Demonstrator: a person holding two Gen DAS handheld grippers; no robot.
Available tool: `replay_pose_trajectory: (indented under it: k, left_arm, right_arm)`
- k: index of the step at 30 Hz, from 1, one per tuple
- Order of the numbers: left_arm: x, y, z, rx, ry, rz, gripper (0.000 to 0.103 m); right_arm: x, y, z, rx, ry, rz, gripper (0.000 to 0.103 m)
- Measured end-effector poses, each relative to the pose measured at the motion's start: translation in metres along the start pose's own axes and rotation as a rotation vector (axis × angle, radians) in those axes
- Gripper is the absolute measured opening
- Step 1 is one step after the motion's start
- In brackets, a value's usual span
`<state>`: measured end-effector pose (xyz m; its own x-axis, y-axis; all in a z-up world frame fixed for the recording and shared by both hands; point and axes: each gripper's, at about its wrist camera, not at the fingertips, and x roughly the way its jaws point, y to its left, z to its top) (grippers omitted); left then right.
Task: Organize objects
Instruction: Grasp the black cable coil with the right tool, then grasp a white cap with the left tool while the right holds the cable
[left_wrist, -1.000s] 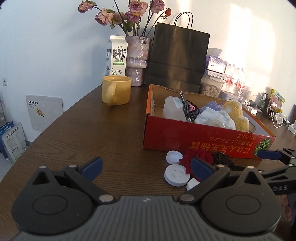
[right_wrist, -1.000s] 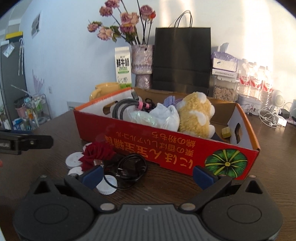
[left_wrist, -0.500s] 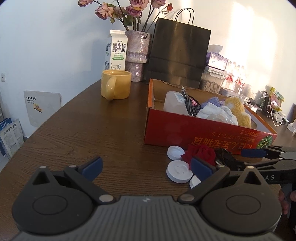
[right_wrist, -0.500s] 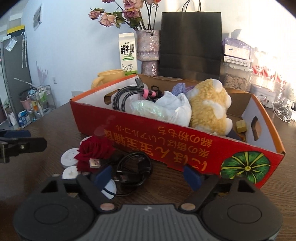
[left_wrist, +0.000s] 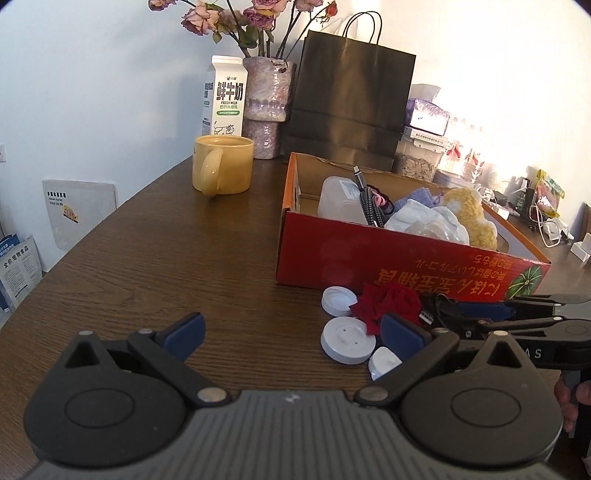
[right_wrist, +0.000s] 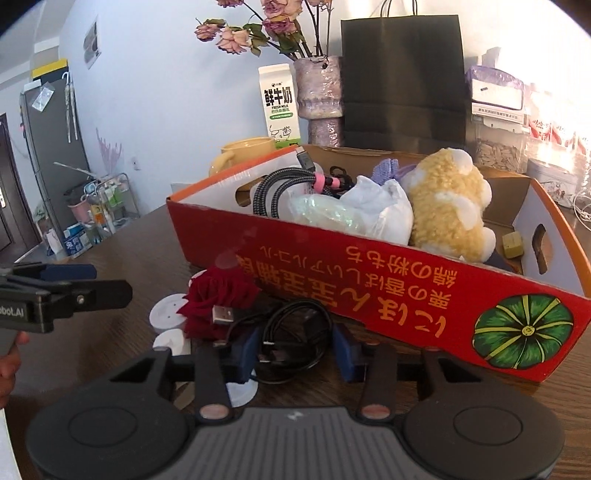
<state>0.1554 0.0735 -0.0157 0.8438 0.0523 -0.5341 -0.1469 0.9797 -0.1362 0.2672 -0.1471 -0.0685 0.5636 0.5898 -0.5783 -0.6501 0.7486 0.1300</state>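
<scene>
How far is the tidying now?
Done: the red box already holds a plush toy, bag and braided cable. In hand: the right hand-held gripper has just been closing around the black cable. Left: the red rose and white discs on the table.

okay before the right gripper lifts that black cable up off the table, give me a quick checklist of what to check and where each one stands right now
1. Black cable between the pads of the right gripper, whose jaws have just been closing: ok.
2. Pads actually pressing on the coil: cannot tell, the cable hides the contact.
3. Cable free of the red rose: not ok, its USB plug lies on the flower.
4. White caps clear of the cable: cannot tell, one sits by the gripper's left finger.
5. Room in the red box: ok, a gap shows by the plush toy.
6. Left gripper out of the way: ok, open over bare table.
</scene>
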Motion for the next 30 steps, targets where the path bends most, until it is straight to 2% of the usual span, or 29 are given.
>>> replay_pose_trajectory:
  k: [8,16,27,30]
  left_arm:
    - [0.0,-0.003,-0.001,0.008,0.007,0.007,0.103]
    - [0.005,-0.008,-0.001,0.026,0.025,0.013,0.103]
    - [0.009,-0.033,-0.009,0.091,0.054,-0.028,0.103]
    - [0.009,-0.04,-0.013,0.108,0.067,-0.04,0.091]
  right_arm:
    - [-0.011,0.002,-0.002,-0.007,-0.059,-0.01,0.036]
    - [-0.033,0.003,-0.008,-0.03,-0.148,-0.061,0.036]
    - [-0.058,-0.01,-0.019,-0.014,-0.216,-0.113,0.036]
    - [-0.061,-0.012,-0.02,-0.011,-0.223,-0.117,0.036]
